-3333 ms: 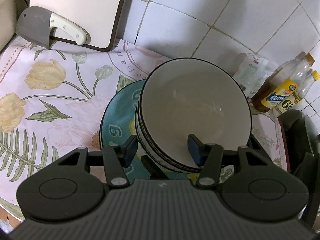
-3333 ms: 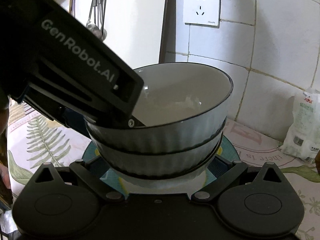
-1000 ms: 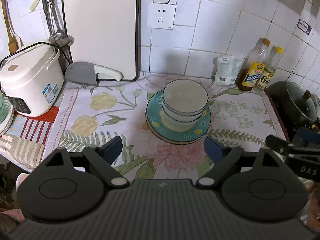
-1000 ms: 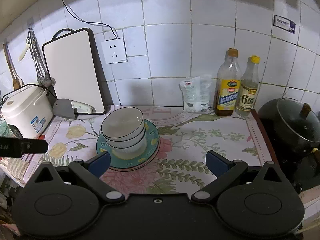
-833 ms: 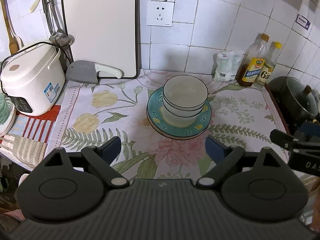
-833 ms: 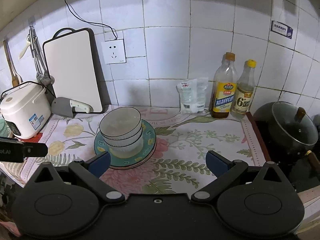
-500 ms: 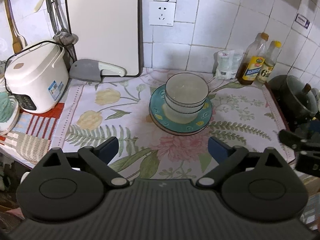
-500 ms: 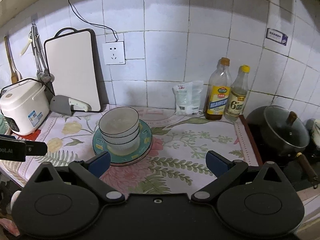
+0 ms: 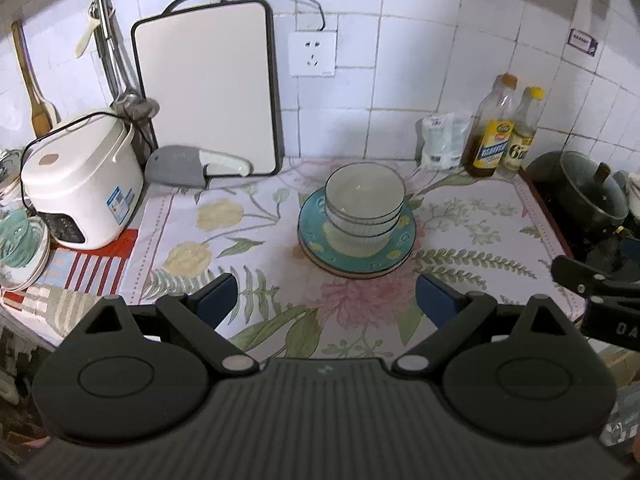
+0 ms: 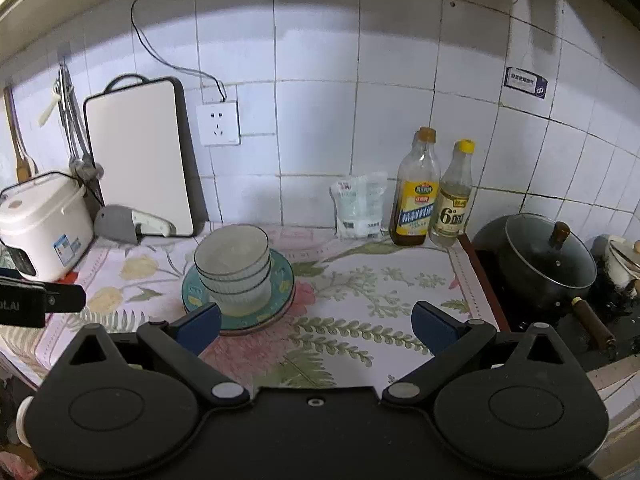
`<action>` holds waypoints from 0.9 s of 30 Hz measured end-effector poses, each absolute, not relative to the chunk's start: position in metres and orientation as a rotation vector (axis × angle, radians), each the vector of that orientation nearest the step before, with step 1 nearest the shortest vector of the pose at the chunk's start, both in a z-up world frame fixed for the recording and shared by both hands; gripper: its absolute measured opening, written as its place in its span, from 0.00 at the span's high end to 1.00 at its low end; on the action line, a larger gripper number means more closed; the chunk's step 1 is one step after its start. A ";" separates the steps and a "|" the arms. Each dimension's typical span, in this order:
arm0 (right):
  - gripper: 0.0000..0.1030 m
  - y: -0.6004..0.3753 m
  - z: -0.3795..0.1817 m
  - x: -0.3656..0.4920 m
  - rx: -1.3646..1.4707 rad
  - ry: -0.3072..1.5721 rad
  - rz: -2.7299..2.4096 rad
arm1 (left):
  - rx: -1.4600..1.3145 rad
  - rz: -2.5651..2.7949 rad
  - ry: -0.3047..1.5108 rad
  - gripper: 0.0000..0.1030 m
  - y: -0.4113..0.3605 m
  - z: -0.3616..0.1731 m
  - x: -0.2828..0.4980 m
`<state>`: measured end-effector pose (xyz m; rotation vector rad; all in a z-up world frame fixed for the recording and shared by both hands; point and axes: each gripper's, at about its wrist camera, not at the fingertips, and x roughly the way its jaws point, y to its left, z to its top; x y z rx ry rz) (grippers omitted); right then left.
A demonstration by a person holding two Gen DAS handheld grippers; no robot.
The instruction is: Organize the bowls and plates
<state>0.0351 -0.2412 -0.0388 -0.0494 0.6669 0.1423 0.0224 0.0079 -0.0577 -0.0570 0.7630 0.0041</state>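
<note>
A stack of white ribbed bowls (image 9: 363, 204) sits on a stack of teal plates (image 9: 402, 240) in the middle of the floral counter mat. It also shows in the right wrist view, bowls (image 10: 232, 268) on plates (image 10: 282, 280). My left gripper (image 9: 325, 294) is open and empty, held back above the counter's front edge. My right gripper (image 10: 316, 322) is open and empty, also drawn back. Each gripper shows at the edge of the other's view.
A rice cooker (image 9: 80, 180), a cleaver (image 9: 192, 164) and a cutting board (image 9: 206, 88) stand at the back left. Two bottles (image 9: 502, 132) and a bag (image 9: 444, 140) stand at the back right. A lidded pot (image 10: 548, 260) sits on the stove at right. More dishes (image 9: 20, 248) lie at far left.
Both grippers have pulled back and up from the stacked bowls and plates. The stack has stayed in place on the mat.
</note>
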 end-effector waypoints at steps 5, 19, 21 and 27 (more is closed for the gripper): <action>0.00 -0.237 -0.040 0.032 -0.080 0.638 0.127 | -0.088 0.009 0.728 0.06 0.008 -0.058 0.016; 0.00 -0.234 -0.040 0.023 -0.097 0.619 0.129 | -0.106 0.020 0.718 0.06 0.007 -0.063 0.007; 0.00 -0.234 -0.040 0.023 -0.094 0.622 0.127 | -0.102 0.023 0.723 0.06 0.006 -0.064 0.008; 0.00 -0.233 -0.040 0.020 -0.092 0.626 0.121 | -0.106 0.029 0.742 0.06 0.009 -0.068 0.009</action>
